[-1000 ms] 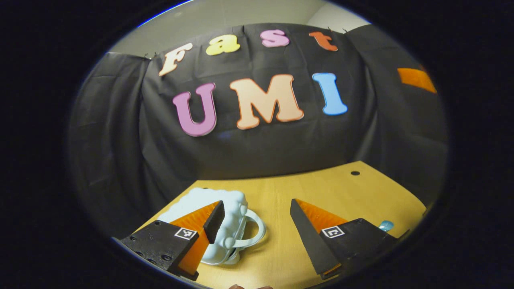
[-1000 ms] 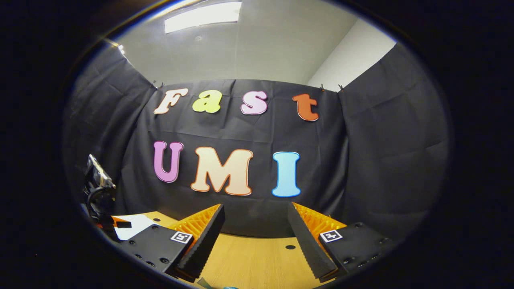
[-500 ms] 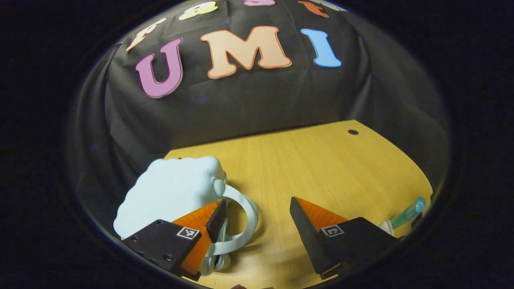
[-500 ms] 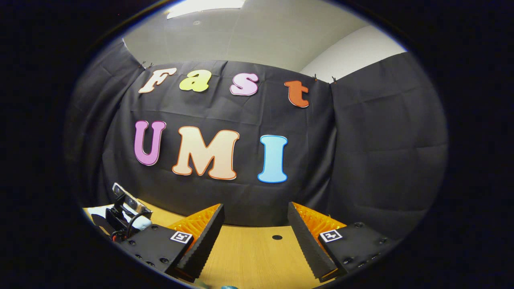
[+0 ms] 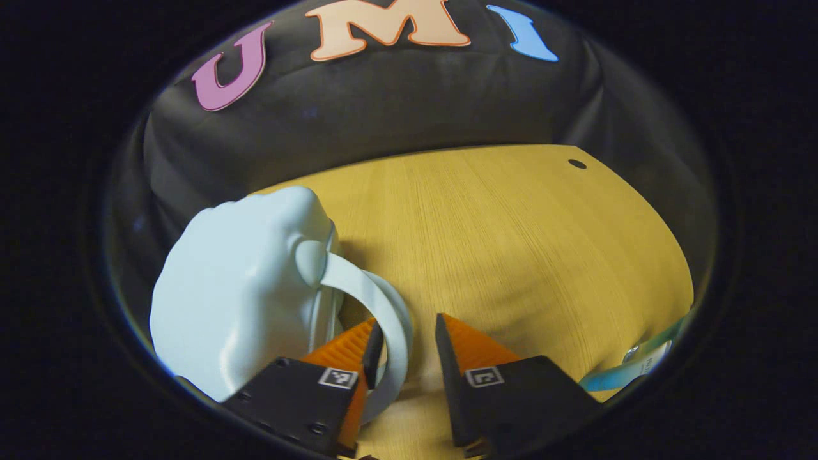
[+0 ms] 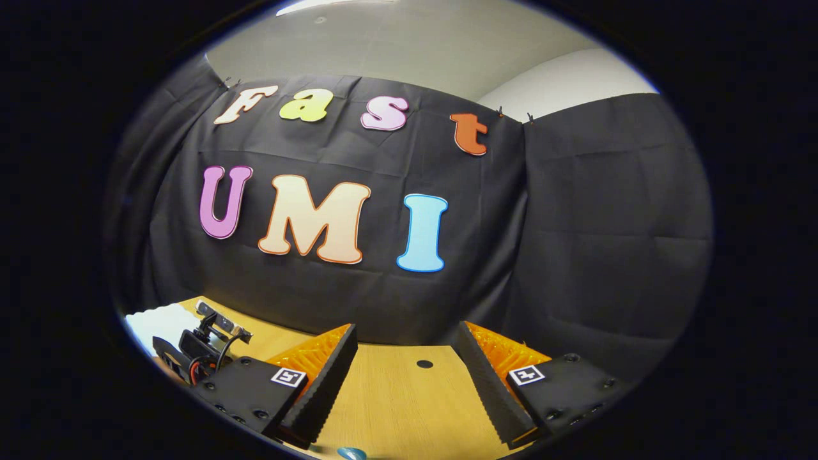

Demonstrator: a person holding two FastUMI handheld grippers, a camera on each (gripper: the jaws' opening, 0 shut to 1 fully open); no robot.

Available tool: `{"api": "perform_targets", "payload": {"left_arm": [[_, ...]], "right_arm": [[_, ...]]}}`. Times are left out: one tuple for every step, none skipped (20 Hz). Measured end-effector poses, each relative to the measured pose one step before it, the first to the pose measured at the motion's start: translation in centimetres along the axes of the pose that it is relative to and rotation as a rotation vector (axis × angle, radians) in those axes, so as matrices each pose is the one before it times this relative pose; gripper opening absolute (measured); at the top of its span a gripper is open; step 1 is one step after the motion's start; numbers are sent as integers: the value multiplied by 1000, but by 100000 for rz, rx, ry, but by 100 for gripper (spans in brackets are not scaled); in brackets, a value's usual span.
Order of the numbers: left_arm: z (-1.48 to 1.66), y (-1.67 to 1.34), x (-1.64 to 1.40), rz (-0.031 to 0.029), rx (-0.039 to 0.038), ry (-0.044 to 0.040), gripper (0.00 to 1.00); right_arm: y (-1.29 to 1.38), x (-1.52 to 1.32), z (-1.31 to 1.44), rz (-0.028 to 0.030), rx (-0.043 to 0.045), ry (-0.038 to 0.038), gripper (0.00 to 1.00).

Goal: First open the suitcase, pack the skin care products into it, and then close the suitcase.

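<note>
Dipping lower and narrowing, the left claw (image 5: 404,348) now straddles the looped handle (image 5: 377,306) of the pale blue cloud-shaped plastic suitcase (image 5: 243,294), still closed on the wooden worktop (image 5: 511,236), not yet pinching; the right claw (image 6: 406,370) hovers spread apart, empty.

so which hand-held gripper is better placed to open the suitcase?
Left. The left hand-held gripper already straddles the suitcase handle, fingers not yet pressing. The right hand-held gripper hangs open over bare table, probably farther away.
</note>
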State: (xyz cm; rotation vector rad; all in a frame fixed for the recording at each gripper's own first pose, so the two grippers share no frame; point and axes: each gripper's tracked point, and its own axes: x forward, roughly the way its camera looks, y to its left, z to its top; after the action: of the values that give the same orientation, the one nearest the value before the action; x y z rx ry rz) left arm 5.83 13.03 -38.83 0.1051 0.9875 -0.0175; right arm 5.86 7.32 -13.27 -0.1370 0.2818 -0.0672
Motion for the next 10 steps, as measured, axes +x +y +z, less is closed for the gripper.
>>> {"api": "perform_targets", "payload": {"left_arm": [[67,201,-20,776,-32,676,35],[-279,327,292,232,302,1566,27],[-34,-251,-72,-2023,-435,1086,11],[-24,37,-105,-1417,-1596,1160,10],[23,-137,-189,-1741,-2459,768,9],[176,-152,-190,-1890,-1785,207,7],[251,-211,-348,-1165,-1199,-127,5],[429,-206,-515,-671,350,-1006,4],[318,-26,-577,131,1584,-321,2],[426,134,-683,1300,1860,-532,2]], "right_arm": [[-57,96,-23,50,-342,-262,99],[54,27,-30,401,-524,-148,100],[258,-35,-156,891,-540,-47,99],[269,-17,-98,1132,-435,159,100],[271,-37,-76,1212,-276,20,99],[319,-31,-56,1118,-249,250,99],[205,14,78,859,-53,-381,99],[224,-42,227,916,117,-750,99],[266,-92,133,1050,201,-914,99],[310,12,226,1132,218,-954,99]]}}
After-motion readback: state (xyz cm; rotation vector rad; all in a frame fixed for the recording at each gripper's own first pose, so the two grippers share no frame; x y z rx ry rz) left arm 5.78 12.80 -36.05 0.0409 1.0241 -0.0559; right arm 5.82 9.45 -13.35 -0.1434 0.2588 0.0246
